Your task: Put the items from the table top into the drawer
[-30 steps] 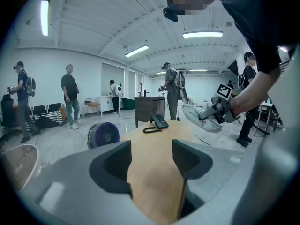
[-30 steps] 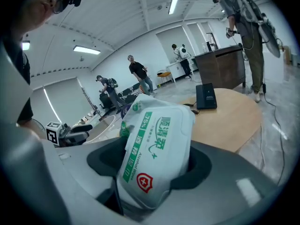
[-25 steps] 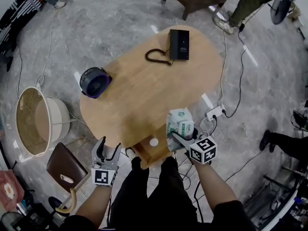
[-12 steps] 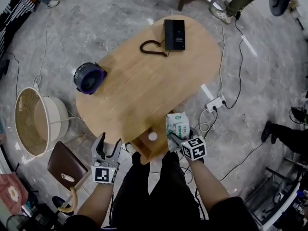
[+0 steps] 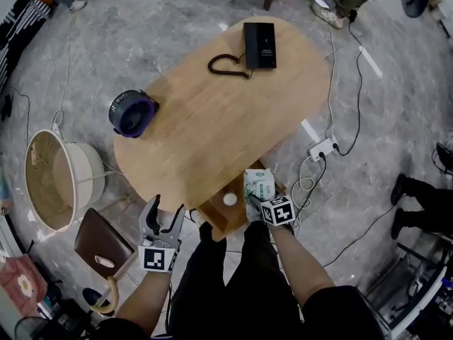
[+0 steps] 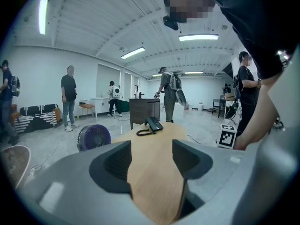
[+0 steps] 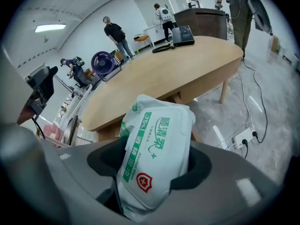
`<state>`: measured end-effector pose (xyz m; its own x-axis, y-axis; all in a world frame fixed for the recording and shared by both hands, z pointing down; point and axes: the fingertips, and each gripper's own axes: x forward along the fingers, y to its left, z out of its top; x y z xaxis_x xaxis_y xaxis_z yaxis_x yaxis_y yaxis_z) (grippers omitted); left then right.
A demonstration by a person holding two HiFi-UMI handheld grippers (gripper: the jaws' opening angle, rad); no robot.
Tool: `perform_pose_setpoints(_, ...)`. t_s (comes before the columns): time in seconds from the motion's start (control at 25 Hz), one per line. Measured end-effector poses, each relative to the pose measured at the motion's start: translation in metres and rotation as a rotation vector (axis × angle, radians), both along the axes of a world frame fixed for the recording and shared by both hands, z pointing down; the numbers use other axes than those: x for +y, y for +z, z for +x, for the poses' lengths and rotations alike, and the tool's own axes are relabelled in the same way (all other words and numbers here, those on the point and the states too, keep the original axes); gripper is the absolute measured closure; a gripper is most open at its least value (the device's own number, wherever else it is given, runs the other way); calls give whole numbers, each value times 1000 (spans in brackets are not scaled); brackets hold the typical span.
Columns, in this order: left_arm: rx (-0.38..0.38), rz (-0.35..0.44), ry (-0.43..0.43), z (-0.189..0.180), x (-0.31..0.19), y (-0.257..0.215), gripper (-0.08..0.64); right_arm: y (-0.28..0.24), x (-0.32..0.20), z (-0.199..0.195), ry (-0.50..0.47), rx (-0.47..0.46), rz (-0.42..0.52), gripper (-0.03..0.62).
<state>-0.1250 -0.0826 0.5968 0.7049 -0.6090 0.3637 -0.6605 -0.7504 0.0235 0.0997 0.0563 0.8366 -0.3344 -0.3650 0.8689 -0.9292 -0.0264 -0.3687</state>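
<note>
Clamping a white soft pack of wet wipes with green print (image 7: 157, 139), the right gripper (image 5: 253, 197) holds it at the right side of the open light-wood drawer (image 5: 214, 222) under the oval wooden table (image 5: 212, 119). The left gripper (image 5: 161, 219) hangs beside the table, its jaws apart with nothing between them.

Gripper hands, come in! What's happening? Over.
Left gripper open, empty. Right gripper shut on wipes pack at open drawer. Fan, phone on table. Nothing blocking.
</note>
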Motion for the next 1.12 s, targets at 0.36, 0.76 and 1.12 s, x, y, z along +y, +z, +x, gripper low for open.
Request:
perform_pose_setpoints(0.36,-5,-15,-12,-12,0,6,275,23,10,-3,-69,33,-83,282)
perform_pose_setpoints(0.76,-7,-16,-15,-14,-3,11,275,53,6,-18,-304,139,-151,284)
perform_pose_setpoints(1.12,-22,-30,-36,-25,0,18,275,69,-24,-24,-429,174,-170,284)
